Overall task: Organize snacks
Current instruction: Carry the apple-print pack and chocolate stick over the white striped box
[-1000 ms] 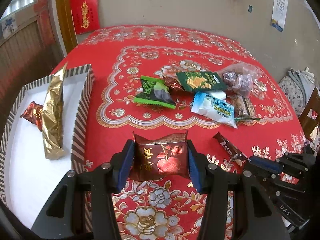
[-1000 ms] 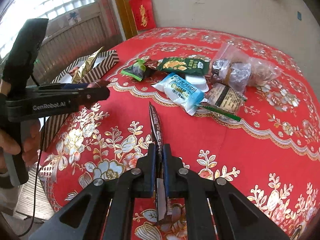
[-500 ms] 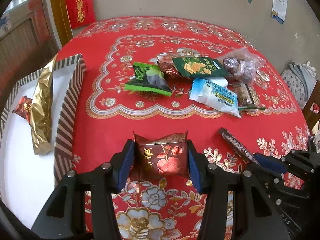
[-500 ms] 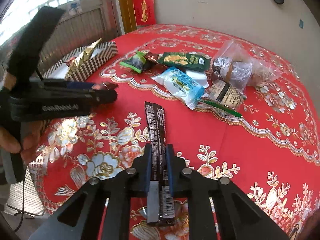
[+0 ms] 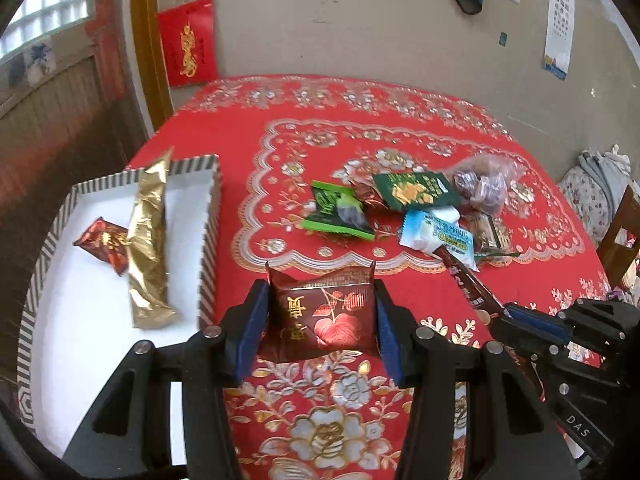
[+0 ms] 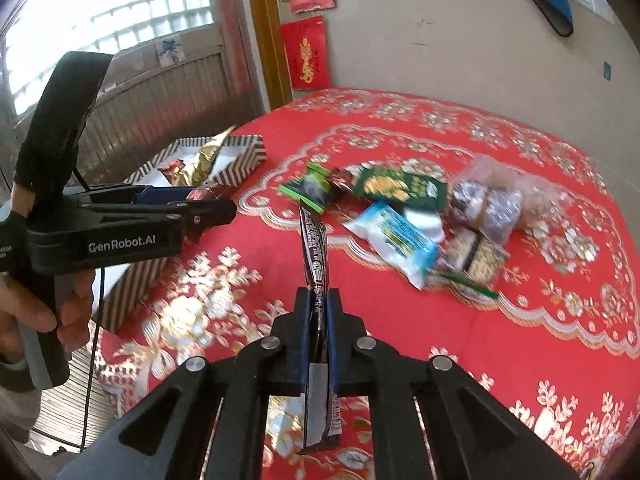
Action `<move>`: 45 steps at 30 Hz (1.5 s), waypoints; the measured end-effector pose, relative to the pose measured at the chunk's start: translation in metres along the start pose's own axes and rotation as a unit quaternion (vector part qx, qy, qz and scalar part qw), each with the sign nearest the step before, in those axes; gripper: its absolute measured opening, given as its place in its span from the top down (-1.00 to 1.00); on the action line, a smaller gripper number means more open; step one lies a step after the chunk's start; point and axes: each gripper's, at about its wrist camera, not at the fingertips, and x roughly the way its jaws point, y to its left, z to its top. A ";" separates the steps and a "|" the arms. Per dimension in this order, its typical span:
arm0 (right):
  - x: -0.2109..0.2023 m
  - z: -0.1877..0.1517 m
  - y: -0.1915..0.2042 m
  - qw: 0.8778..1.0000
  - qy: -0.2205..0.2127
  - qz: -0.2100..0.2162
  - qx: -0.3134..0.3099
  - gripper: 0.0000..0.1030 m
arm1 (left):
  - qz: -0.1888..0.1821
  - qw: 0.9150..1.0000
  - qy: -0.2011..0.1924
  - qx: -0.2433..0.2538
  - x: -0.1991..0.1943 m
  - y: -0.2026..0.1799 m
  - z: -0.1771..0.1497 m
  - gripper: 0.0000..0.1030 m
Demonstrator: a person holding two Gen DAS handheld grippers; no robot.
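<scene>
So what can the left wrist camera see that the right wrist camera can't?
Only the left wrist view shows the dark red square snack packet face on, clamped in the left hand-held gripper, and a wooden chair.

Only the right wrist view shows the person's hand and a bright glass-block window.

Both show the striped white box, the long gold wrapper inside it, and the thin dark brown bar in the right hand-held gripper.

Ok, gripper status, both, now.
Left gripper: closed on the dark red snack packet.
Right gripper: closed on the dark brown snack bar.
</scene>
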 end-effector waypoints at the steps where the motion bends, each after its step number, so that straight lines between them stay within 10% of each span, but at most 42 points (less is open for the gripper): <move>1: 0.001 0.003 0.003 1.000 -0.002 0.001 -0.003 0.89 | 0.001 1.000 -0.002 -0.001 -0.002 0.003 0.001 -0.01; 45: 0.111 0.127 0.135 0.991 0.010 0.081 -0.105 0.89 | 0.112 0.988 0.004 -0.110 -0.006 0.185 0.003 -0.01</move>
